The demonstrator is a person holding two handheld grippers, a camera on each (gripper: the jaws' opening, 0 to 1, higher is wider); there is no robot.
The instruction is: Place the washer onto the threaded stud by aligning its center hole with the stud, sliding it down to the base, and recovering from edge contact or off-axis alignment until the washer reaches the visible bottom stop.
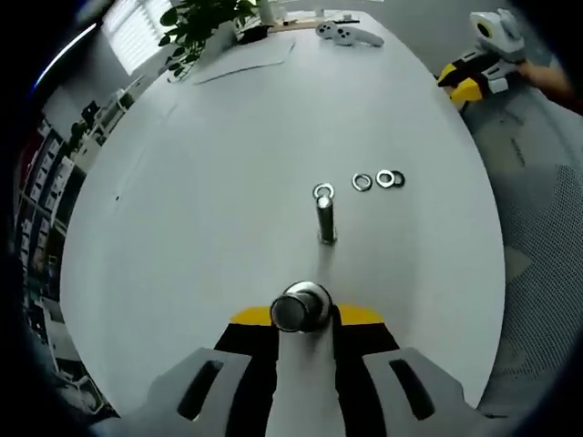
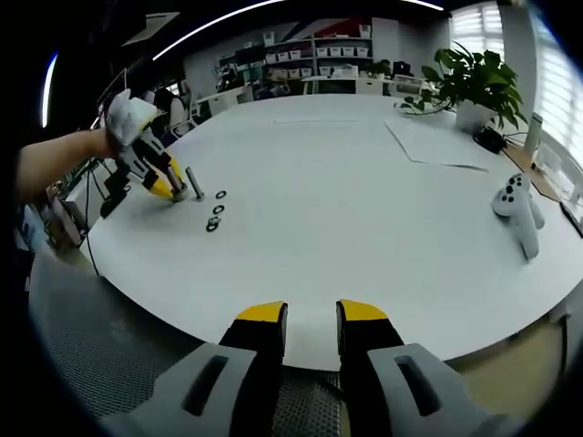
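The left gripper (image 1: 303, 320) had its yellow-tipped fingers clamped on a short metal cylinder (image 1: 301, 308) standing upright on the white counter (image 1: 200, 182), its round top facing the camera. Just beyond it, the threaded stud (image 1: 325, 220) stood upright on the counter, apart from the fingers. 1 washer (image 1: 323, 191) lay flat on the counter just behind the stud's top; whether it touched the stud could not be told. 3 more washers (image 1: 378, 179) lay in a short row nearby, the 2 farthest from the stud touching or overlapping each other.

The right gripper (image 2: 311, 320) hovered over the near edge of the counter, well apart from the stud, its fingers slightly apart with nothing between them. In the right gripper view the left gripper (image 2: 146, 164) appeared in a person's hand (image 2: 118, 123) at the far side of the counter, beside the stud (image 2: 194, 182) and the loose washers (image 2: 216, 211).

A white game controller (image 2: 519, 214) rested on the counter, with a potted plant (image 2: 466, 77) and a sheet of paper (image 2: 437, 141) farther back
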